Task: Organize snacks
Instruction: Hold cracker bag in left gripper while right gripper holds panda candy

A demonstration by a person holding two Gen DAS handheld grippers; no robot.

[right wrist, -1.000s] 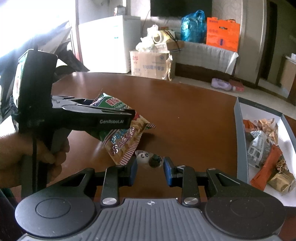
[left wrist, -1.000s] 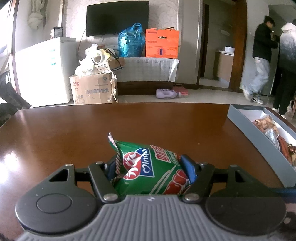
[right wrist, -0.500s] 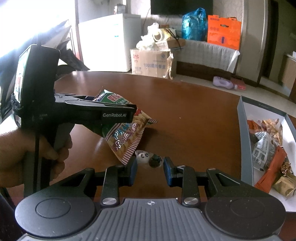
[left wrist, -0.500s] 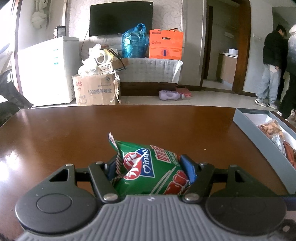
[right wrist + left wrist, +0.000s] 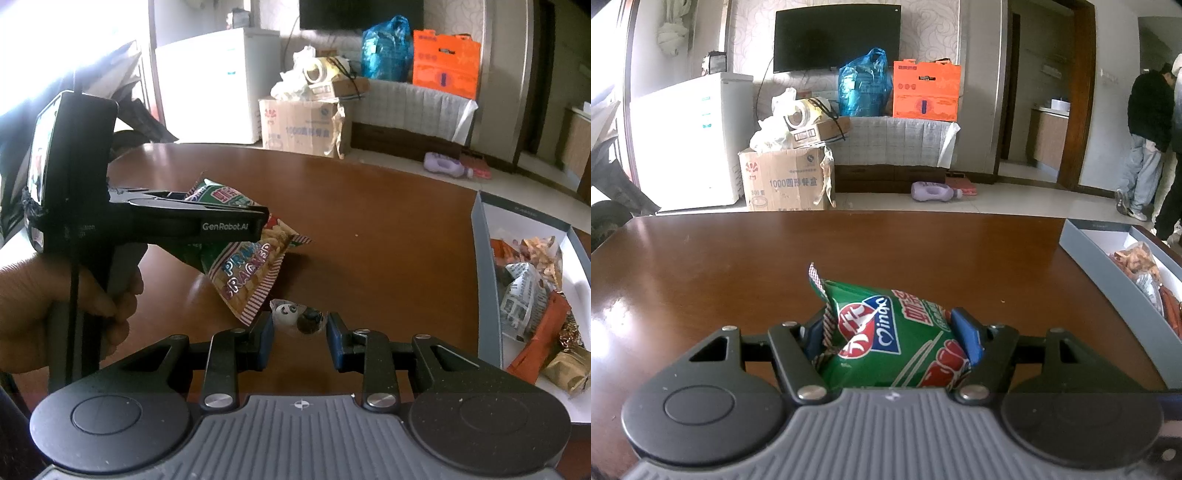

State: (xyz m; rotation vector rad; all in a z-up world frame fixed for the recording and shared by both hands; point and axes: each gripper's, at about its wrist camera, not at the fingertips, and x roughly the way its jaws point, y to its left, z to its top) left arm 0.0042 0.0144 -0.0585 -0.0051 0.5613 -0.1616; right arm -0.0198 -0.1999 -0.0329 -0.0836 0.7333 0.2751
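While the left gripper [image 5: 892, 334] clamps its blue pads on both sides of a green prawn-cracker bag [image 5: 886, 343], that bag hangs clear above the brown table [image 5: 738, 266]. In the right wrist view the same bag [image 5: 251, 269] juts out past the left gripper [image 5: 255, 225], showing a lower end with red-and-white stripes and a picture of crackers, and a hand [image 5: 55, 306] grips the tool's handle. The right gripper [image 5: 300, 334] stands with its pads close on either side of a small panda-print candy [image 5: 297, 317]; the wrapper fills the gap between them, yet whether the pads really press on it I cannot tell.

The table is glossy dark wood with window glare on its left part. To the right of both grippers lies a grey box [image 5: 484, 266] with a white inside, holding a heap of wrapped snacks [image 5: 535, 295]; its near end is cut off by the picture edge. Beyond the table are a white fridge [image 5: 690, 136], a cardboard carton [image 5: 786, 181], a blue plastic bag [image 5: 862, 88], an orange paper bag [image 5: 925, 92], a wall-mounted TV [image 5: 836, 38] and a lilac bottle [image 5: 932, 192] lying on the floor. Two people [image 5: 1148, 144] stand by the doorway, partly cut off at the right edge.
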